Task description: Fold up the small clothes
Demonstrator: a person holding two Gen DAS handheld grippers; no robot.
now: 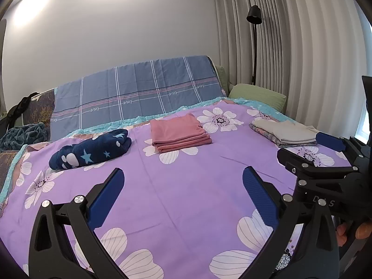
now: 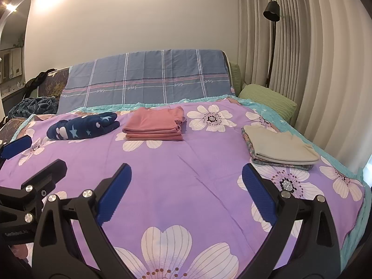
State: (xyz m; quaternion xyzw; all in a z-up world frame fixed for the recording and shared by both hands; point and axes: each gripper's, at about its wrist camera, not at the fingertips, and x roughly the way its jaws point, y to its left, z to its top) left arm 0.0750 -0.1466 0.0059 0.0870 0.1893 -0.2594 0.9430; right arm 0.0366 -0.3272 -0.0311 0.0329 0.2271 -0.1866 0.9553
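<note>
Three folded piles lie on the purple flowered bedspread (image 1: 186,186) (image 2: 197,181). At the far left is a navy star-print garment (image 1: 90,150) (image 2: 83,125). A pink folded stack (image 1: 179,133) (image 2: 154,123) rests in the middle. At the right, a beige garment (image 1: 286,131) (image 2: 279,147) lies on a patterned one. My left gripper (image 1: 183,193) hovers open over bare spread, nothing between its fingers. My right gripper (image 2: 186,190) is open too, also holding nothing, and shows from the side at the left wrist view's right edge (image 1: 325,148).
A blue plaid sheet (image 1: 139,93) drapes the headboard. A green pillow (image 1: 258,95) lies at the far right corner, with a black floor lamp (image 1: 254,46) and curtains behind. A teal blanket (image 1: 23,134) is bunched at the far left.
</note>
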